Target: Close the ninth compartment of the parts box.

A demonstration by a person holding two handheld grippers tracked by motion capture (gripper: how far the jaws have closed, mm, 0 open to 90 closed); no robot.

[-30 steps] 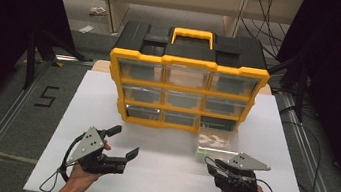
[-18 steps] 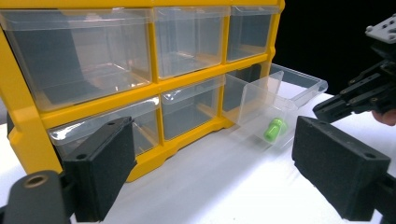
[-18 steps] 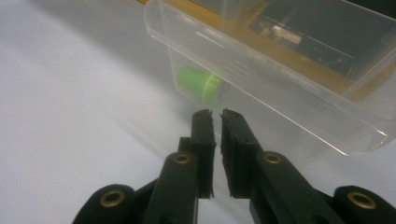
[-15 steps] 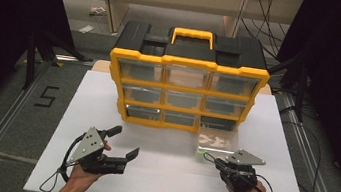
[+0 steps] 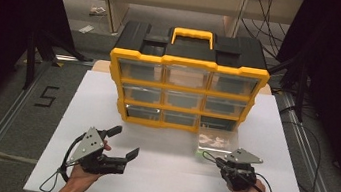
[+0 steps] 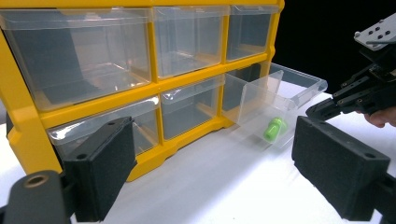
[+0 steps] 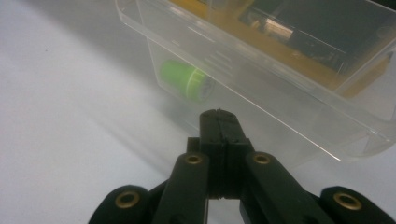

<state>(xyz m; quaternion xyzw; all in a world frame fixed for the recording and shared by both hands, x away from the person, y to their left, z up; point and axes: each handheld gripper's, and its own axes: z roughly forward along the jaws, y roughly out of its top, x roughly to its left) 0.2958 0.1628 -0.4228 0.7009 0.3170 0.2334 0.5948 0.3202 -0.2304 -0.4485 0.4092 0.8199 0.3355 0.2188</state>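
My right tongs (image 7: 218, 122), jaws just closed on nothing, face the pulled-out drawer (image 7: 299, 93); inside, the green peg (image 7: 184, 79) lies sideways. Left tongs (image 6: 210, 172) gape open.

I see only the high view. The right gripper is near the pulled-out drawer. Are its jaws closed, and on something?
Observer: The right gripper is shut with nothing between its jaws, just short of the clear drawer.
Operator: Is there anything inside the drawer?
Observer: Yes, a small green piece lies at the front wall, just ahead of the jaw tips.
Operator: And the left gripper?
Observer: The left gripper is wide open and empty, facing the yellow organizer.
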